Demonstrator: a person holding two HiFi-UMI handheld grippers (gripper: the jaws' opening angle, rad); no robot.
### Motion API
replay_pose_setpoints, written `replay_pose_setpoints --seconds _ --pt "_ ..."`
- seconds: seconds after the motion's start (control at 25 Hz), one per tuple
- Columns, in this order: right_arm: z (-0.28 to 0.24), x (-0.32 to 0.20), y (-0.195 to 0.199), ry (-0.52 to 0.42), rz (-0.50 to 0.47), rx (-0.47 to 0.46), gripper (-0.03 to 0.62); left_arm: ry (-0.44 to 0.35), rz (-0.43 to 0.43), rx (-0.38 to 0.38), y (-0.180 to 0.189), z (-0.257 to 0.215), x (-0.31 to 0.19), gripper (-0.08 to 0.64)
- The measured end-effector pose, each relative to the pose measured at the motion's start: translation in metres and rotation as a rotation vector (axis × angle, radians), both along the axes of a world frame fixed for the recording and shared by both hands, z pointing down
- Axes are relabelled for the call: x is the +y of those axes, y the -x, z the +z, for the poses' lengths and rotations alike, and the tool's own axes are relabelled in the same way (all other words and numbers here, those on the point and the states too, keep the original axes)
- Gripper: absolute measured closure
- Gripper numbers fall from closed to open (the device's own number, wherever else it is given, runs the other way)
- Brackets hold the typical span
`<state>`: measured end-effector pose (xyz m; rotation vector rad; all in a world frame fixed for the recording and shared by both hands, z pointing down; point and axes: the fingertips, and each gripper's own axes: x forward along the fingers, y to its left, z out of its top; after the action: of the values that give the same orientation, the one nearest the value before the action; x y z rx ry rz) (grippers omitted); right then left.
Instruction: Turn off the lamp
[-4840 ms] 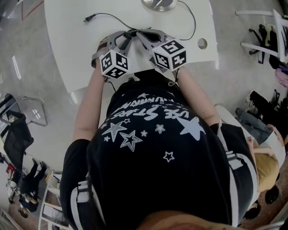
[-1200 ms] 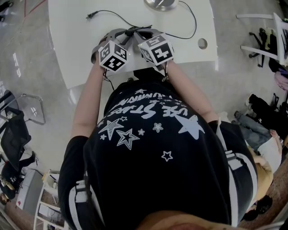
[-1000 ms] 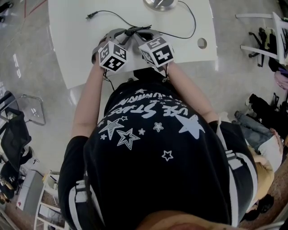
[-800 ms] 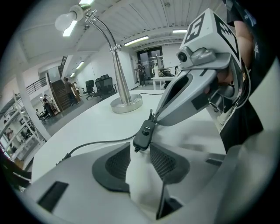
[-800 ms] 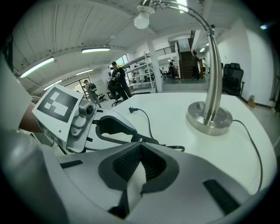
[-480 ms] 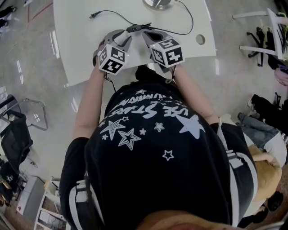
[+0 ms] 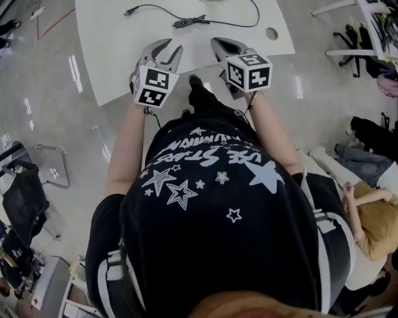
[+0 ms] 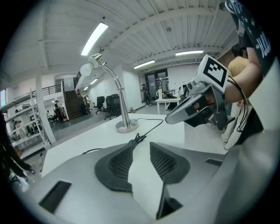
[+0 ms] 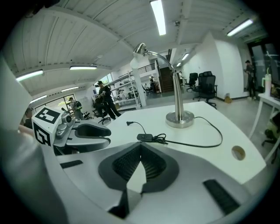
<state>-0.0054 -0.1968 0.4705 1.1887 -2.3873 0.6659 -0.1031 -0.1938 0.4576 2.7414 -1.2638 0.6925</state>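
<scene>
The desk lamp stands on a round steel base on the white table; I cannot tell whether its head is lit. Its black cord carries an inline switch and ends in a loose plug. My left gripper hovers near the table's front edge, open with nothing between its jaws. To its right, my right gripper has its tips together and holds nothing. Both are short of the switch and apart from it.
A round cable hole sits in the table's right corner. Chairs stand on the floor at left and top right. A seated person is at right. Office chairs and people are far behind the table.
Both grippers have lifted and drawn back from the switch toward the table's front edge, spreading apart. The lamp base has slid out of the top of the head view.
</scene>
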Motion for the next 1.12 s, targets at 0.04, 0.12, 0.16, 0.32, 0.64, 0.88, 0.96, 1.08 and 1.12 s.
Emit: replay_pose_setpoints --seconds 0.04,0.12,0.16,0.32,0.64,0.88,0.96,1.08,1.12 --pt "-0.002 0.008 -0.004 -0.005 0.014 0.0 0.588 -0.015 0.008 0.009 -0.002 -0.004 0.006 0.426" --pt "-0.006 0.025 -0.016 -0.012 0.04 0.005 0.587 -0.035 0.024 0.041 -0.012 -0.012 0.02 0.426" --pt "-0.006 0.033 -0.021 -0.014 0.053 0.008 0.586 -0.04 0.032 0.058 -0.017 -0.016 0.026 0.426" --pt "-0.009 0.059 -0.041 -0.009 0.094 0.014 0.586 -0.045 0.068 0.099 -0.032 -0.024 0.052 0.428" --pt "-0.018 0.069 -0.048 -0.033 0.078 -0.013 0.587 -0.042 0.046 0.16 -0.034 -0.037 0.074 0.429" --pt "-0.034 0.08 -0.038 -0.072 -0.003 -0.033 0.588 -0.054 -0.019 0.179 -0.032 -0.043 0.088 0.461" --pt "-0.038 0.092 -0.04 -0.077 -0.037 -0.045 0.586 -0.066 -0.047 0.176 -0.037 -0.047 0.094 0.486" --pt "-0.041 0.109 -0.049 -0.082 -0.067 -0.058 0.586 -0.091 -0.068 0.171 -0.049 -0.059 0.105 0.518" --pt "-0.041 0.114 -0.052 -0.083 -0.072 -0.061 0.586 -0.096 -0.073 0.173 -0.052 -0.062 0.11 0.524"
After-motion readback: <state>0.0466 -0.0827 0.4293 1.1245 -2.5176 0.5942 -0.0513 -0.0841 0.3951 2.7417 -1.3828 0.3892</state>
